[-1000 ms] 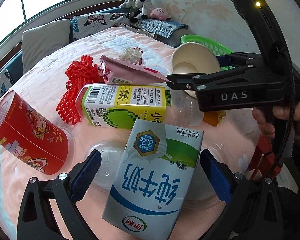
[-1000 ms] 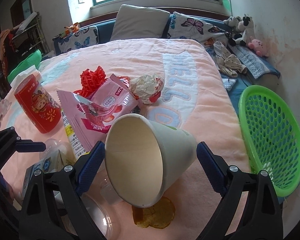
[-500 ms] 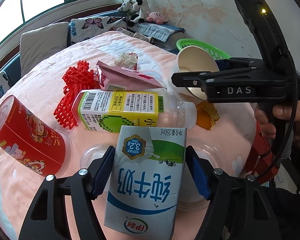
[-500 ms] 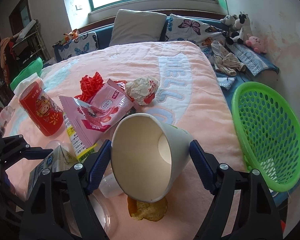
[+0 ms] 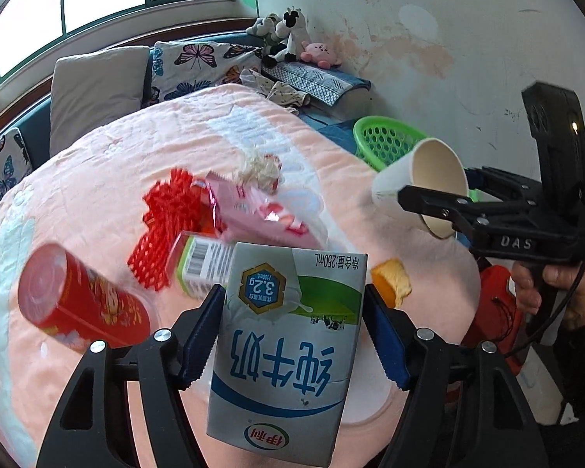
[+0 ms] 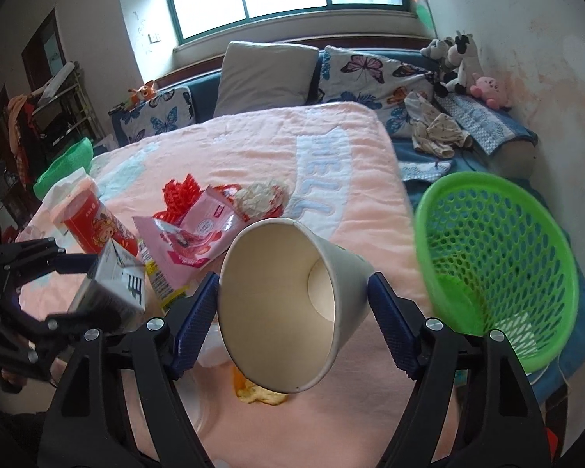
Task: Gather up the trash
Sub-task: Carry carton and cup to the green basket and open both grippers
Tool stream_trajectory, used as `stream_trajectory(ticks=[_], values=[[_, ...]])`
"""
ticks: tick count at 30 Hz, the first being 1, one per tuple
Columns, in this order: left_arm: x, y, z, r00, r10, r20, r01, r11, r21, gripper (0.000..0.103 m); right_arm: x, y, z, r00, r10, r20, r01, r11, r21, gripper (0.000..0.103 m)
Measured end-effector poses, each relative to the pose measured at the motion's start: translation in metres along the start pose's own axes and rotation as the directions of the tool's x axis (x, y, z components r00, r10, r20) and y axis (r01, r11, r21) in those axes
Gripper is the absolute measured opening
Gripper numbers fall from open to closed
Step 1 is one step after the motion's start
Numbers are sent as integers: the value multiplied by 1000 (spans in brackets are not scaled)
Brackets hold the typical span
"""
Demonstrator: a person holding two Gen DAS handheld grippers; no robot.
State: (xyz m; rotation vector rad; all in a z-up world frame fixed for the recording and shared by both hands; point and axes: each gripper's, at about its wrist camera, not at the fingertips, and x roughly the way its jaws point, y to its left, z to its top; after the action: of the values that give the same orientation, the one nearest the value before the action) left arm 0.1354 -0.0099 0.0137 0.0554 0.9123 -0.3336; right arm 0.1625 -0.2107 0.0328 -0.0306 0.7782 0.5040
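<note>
My left gripper [image 5: 292, 304] is shut on a blue-and-white milk carton [image 5: 288, 355] and holds it upright above the pink blanket [image 5: 97, 179]. Both blue pads press on the carton's sides. My right gripper [image 6: 292, 300] is shut on a white paper cup [image 6: 284, 304], tilted with its empty mouth towards the camera and lifted off the blanket. From the left wrist view the cup [image 5: 425, 179] hangs at the right, close to the green mesh basket [image 5: 386, 136]. In the right wrist view the basket [image 6: 487, 249] stands just right of the cup and the carton [image 6: 113, 292] at the left.
On the blanket lie a red foam net [image 5: 167, 210], a pink snack wrapper [image 5: 253, 210], a green-labelled bottle [image 5: 202, 265], a red tin [image 5: 82, 308], a crumpled paper ball [image 5: 261, 167] and an orange peel [image 5: 390, 280]. A person's hand [image 5: 553, 288] holds the right gripper. Cushions line the sofa behind.
The left jaws closed on the milk carton and lifted it. The right jaws closed on the paper cup and raised it rightward, nearer the green basket.
</note>
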Motion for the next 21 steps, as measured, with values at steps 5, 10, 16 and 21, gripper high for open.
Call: stream_trajectory(ticks=[5, 10, 16, 21], values=[[-2, -15, 34, 1000, -10, 18, 9, 999, 33, 68, -17, -33, 4, 999, -45, 23, 44, 998, 36, 77], [7, -38, 62, 999, -35, 30, 33, 997, 65, 68, -25, -72, 2, 995, -97, 26, 94, 991, 90, 76], [21, -65, 91, 994, -94, 51, 91, 993, 71, 68, -33, -109, -2, 989, -142, 27, 137, 980, 148, 76], [36, -81, 110, 988, -144, 49, 140, 988, 64, 68, -36, -133, -7, 986, -165, 21, 158, 971, 178, 76]])
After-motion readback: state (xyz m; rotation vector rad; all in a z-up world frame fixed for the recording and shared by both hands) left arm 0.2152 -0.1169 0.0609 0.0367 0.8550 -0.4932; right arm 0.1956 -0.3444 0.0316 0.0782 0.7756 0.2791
